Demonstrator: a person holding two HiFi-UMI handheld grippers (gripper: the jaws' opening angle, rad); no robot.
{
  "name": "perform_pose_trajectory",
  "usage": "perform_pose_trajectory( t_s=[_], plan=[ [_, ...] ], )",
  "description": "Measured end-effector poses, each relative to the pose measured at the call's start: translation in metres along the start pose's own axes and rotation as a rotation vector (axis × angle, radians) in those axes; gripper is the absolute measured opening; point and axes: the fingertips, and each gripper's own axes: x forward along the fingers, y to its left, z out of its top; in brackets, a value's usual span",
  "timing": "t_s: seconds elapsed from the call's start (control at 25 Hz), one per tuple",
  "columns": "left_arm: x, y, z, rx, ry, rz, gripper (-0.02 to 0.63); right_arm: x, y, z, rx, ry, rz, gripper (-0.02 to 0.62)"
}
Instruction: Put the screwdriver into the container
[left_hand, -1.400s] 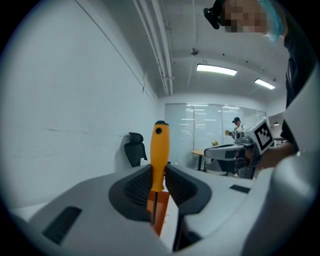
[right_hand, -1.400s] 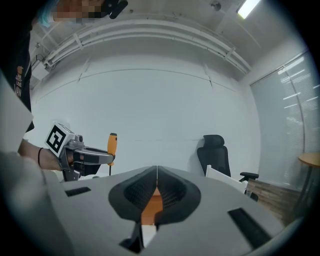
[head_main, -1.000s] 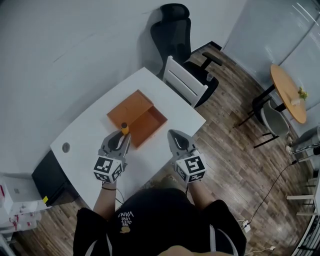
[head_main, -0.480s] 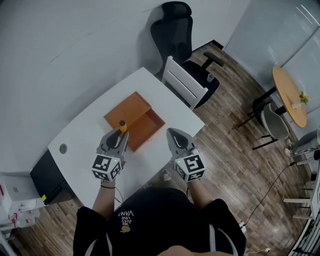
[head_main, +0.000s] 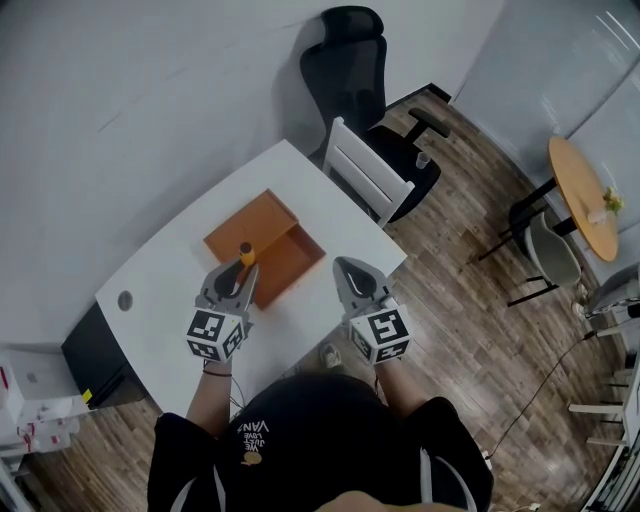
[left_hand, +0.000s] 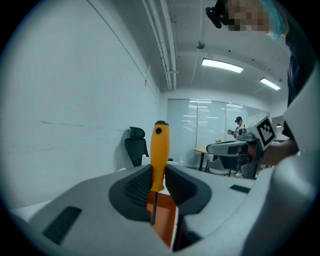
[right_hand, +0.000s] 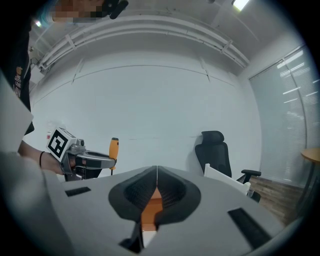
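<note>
Well, very little has shifted over the last second: my left gripper (head_main: 243, 272) stays where it was, at the near-left edge of the orange container (head_main: 296, 256), and only the head camera has drifted a touch. Its jaws are clamped on the screwdriver (left_hand: 160, 150), low on the yellow handle. The handle stands upright above them and the dark shaft points down, with the orange of the box showing below it. In the head view the handle's top sits about over the container's near rim, not clearly inside. My right gripper (head_main: 347, 270) hovers over the white table (head_main: 160, 275) near the container's right corner, jaws pressed together with nothing between them. I read this as a pause before the drop. The tool is lifted and nearly in place, so what remains is to ease it forward over the open box and let go.
</note>
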Motion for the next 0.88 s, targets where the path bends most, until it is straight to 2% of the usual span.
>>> perform_pose_trajectory(
  t_s=[0.28,0.88],
  plan=[
    [0.016,-0.002,-0.009,-0.010,0.019,0.020,0.084,0.001,-0.017,0.002,-0.004,-0.005,0.009,0.012],
    [0.049,0.006,-0.050,-0.030,0.125,0.034,0.084,0.012,-0.038,-0.005,0.006,0.015,0.008,0.012]
  ],
)
